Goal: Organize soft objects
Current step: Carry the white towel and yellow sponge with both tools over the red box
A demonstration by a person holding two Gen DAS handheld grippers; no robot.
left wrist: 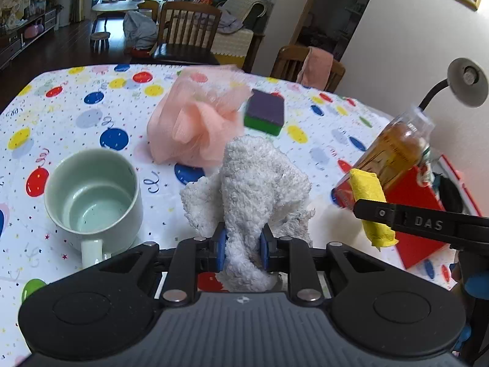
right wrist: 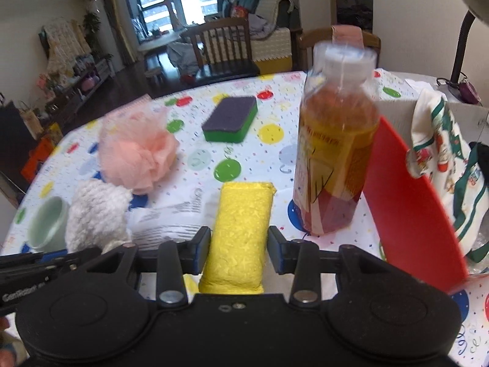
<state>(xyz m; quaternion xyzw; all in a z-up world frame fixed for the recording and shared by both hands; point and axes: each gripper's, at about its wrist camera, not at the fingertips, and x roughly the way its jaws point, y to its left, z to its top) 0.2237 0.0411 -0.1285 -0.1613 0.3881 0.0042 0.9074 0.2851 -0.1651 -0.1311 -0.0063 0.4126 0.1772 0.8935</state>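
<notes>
Your left hand-held gripper (left wrist: 243, 246) clamped the white fluffy cloth (left wrist: 259, 183) while your right hand-held gripper (right wrist: 239, 246) pinched the yellow sponge (right wrist: 241, 226) above the surface (left wrist: 76, 107).

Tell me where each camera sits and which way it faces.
Left wrist: on the left gripper, angled down across the table; its jaws pinch a white towel; the right gripper's finger crosses at right.
Right wrist: on the right gripper, angled down likewise; its jaws grip a yellow sponge.
Shared: pink puff, bottle, mug.
</notes>
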